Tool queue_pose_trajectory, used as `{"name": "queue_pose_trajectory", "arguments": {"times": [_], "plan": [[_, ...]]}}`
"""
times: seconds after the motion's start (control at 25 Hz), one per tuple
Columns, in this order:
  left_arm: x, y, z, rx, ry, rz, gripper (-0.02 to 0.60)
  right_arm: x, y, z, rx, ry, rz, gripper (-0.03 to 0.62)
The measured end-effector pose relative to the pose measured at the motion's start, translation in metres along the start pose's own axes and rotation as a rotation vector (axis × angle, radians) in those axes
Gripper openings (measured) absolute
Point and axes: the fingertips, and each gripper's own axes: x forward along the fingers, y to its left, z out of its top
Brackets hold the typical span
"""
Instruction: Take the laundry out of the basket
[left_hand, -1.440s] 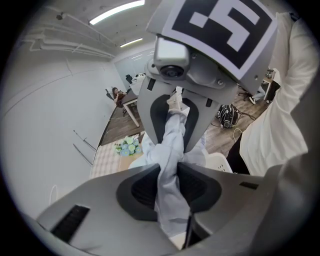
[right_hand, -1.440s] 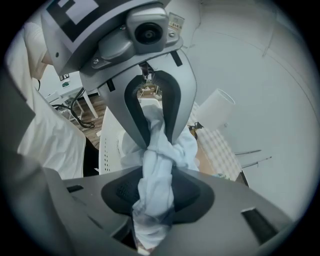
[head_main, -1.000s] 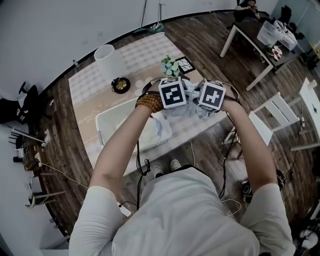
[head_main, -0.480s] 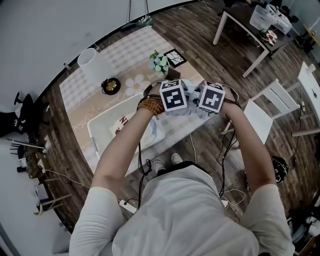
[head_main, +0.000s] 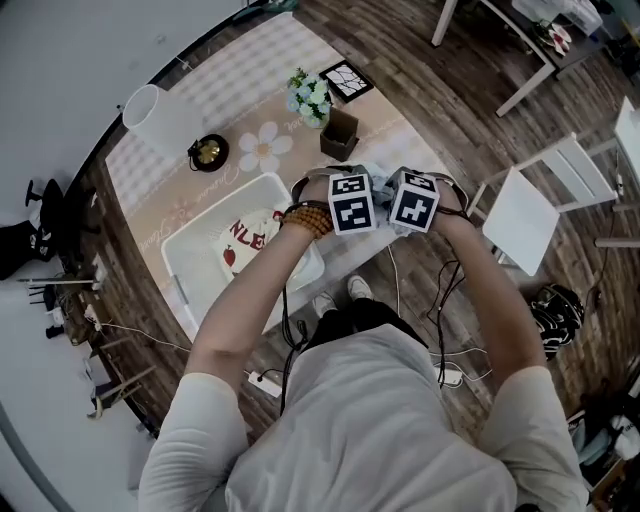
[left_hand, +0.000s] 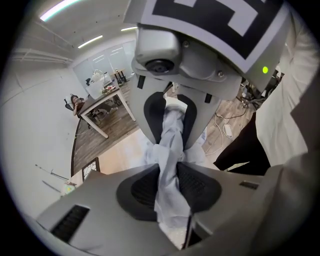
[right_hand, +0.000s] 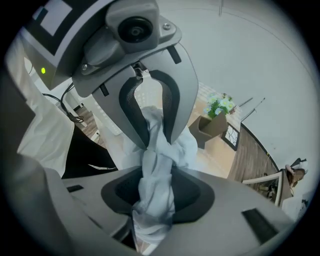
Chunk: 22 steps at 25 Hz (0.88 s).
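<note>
A pale blue garment (head_main: 384, 182) is bunched between my two grippers, which are held close together above the table's near edge. My left gripper (head_main: 350, 203) is shut on the blue garment (left_hand: 167, 197), a twisted strand of it pinched between the dark pads (left_hand: 200, 187). My right gripper (right_hand: 152, 150) is shut on another strand of the blue garment (right_hand: 155, 200). Left of them stands the white laundry basket (head_main: 215, 205). A white garment with red letters (head_main: 252, 238) lies inside it, partly hidden by the left forearm.
On the patterned tablecloth beyond the basket stand a white cylinder (head_main: 160, 115), a dark round bowl (head_main: 206, 152), a flower pot (head_main: 308, 97), a brown box (head_main: 340, 133) and a small frame (head_main: 347, 80). A white chair (head_main: 530, 205) stands at the right. Cables trail on the wooden floor.
The grippers stay side by side on the blue garment, drawn a little nearer to the body. Its hanging end no longer drapes over the basket, and the lettered garment inside now shows.
</note>
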Motion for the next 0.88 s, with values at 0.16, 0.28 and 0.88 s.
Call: {"name": "queue_pose_trajectory", "arguments": {"times": [0.16, 0.28, 0.88], "plan": [[0.034, 0.007, -0.014, 0.012, 0.033, -0.024, 0.143, 0.033, -0.010, -0.011, -0.004, -0.008, 0.015, 0.172], [0.052, 0.004, -0.021, 0.018, 0.048, -0.044, 0.143, 0.050, -0.009, -0.018, -0.004, -0.009, 0.030, 0.172], [0.111, -0.006, -0.041, 0.090, 0.167, -0.089, 0.184, 0.105, -0.008, -0.046, 0.057, -0.011, 0.046, 0.218]]}}
